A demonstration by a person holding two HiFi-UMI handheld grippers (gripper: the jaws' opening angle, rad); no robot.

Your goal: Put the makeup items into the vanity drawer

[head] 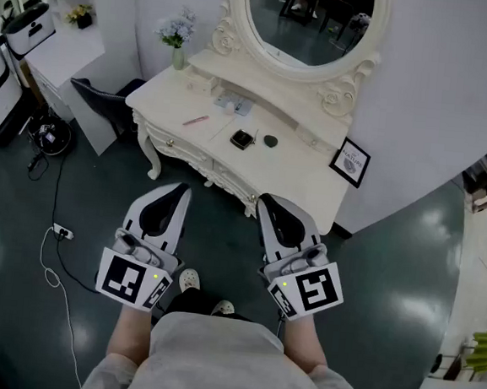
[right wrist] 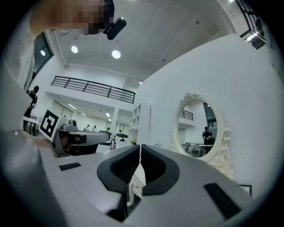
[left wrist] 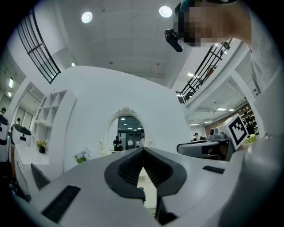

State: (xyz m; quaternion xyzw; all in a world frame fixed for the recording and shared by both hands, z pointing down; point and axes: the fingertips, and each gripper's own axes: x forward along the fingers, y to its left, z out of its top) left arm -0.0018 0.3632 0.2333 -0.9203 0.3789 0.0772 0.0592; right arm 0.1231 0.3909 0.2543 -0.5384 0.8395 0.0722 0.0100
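Both claws are up in front of me, held about level: left claw (head: 179, 191) pinched tight and empty, right claw (head: 269, 203) the same, tips meeting in both gripper views. The makeup sits ahead on the white counter (head: 301, 169), well apart from either claw: a pink pencil (head: 195, 120) to the left, a black compact (head: 242, 139) mid-counter, and a round dark piece (head: 270, 140) just beside it. Behind them is the oval mirror (head: 306, 17), with a vase (head: 178, 46) at the left end and a framed sign (head: 350, 162) leaning at the right end. Dark floor (head: 223, 230) lies between me and the counter. A black chair (head: 108, 97) stands off the counter's left end, and a cable (head: 52, 253) trails across the floor on my left.
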